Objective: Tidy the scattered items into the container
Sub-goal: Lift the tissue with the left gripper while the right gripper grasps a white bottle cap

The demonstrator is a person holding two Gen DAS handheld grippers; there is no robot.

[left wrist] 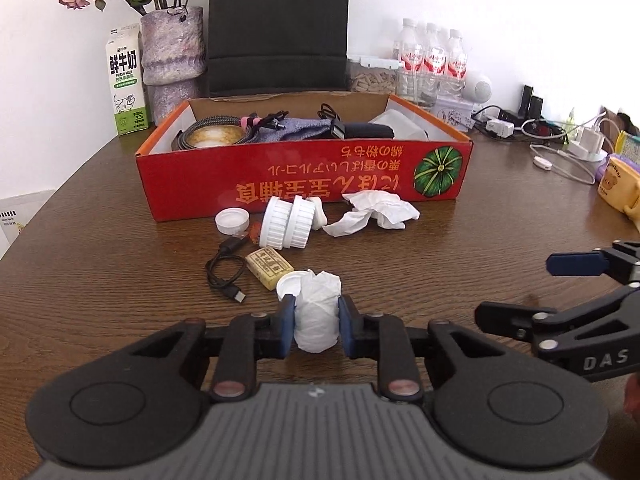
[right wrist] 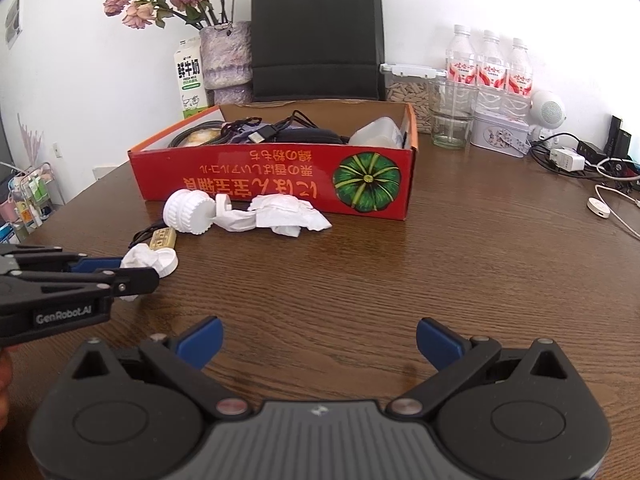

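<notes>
Both wrist cameras look forward and downward, low over the desk, sharing the red box ahead.

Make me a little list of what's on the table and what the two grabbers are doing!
left gripper: closed on a crumpled tissue wad
right gripper: open, holding nothing
container: red box, already holding cables and a cloth
still on table: big crumpled tissue, white ribbed bottle, two white caps, black cable, small yellow packet
</notes>
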